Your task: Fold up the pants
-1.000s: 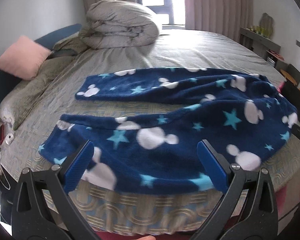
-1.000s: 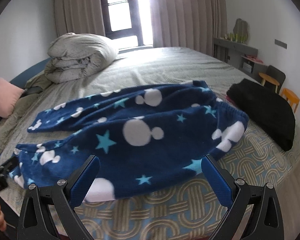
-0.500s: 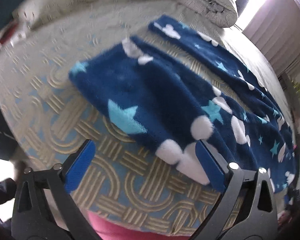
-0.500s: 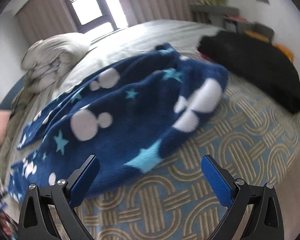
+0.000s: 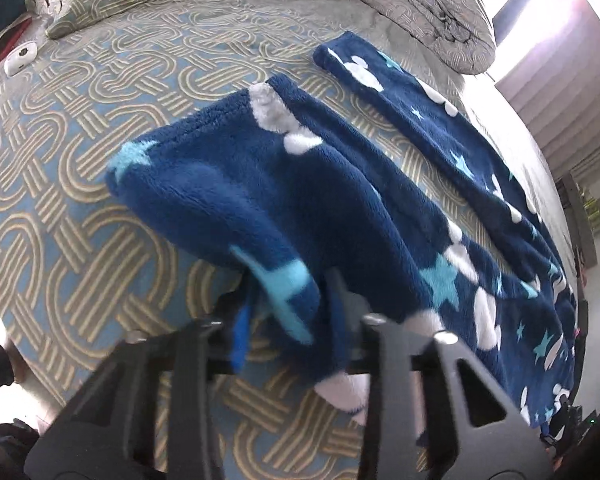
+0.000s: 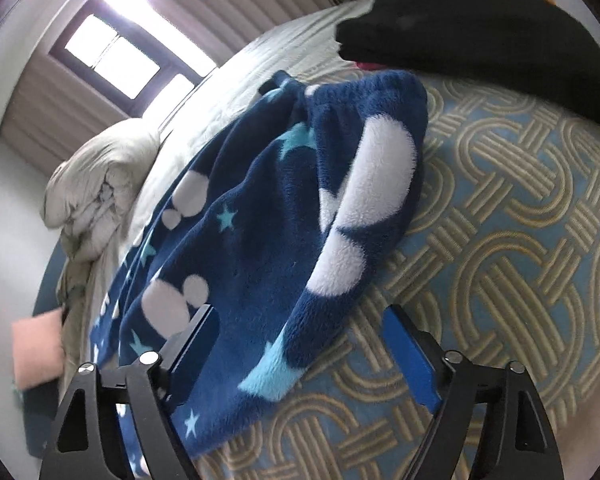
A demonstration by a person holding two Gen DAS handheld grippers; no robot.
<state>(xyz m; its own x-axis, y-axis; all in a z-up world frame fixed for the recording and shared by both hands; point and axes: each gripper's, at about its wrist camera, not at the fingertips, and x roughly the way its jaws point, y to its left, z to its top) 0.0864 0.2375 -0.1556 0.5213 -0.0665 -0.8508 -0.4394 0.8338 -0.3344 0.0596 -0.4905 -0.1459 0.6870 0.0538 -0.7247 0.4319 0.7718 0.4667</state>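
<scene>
Navy fleece pants [image 5: 340, 184] with white mouse heads and blue stars lie spread on the patterned bed. In the left wrist view my left gripper [image 5: 292, 320] is shut on the near edge of one pant leg, with fabric bunched between its blue pads. In the right wrist view the waist end of the pants [image 6: 300, 208] reaches in between the fingers of my right gripper [image 6: 300, 352]. Its jaws stand apart around the lower waist corner, with a gap on the right side.
The bed [image 5: 80, 160] has a blue and tan woven-pattern cover. A rolled grey duvet [image 5: 416, 4] lies at the far side, also in the right wrist view [image 6: 100, 184]. A black garment [image 6: 480, 40] lies beyond the waistband. A small white device [image 5: 20, 56] lies near the left edge.
Both grippers have moved in low over the bed onto the pants. The left has closed on the pant leg edge. The right has narrowed around the waist corner.
</scene>
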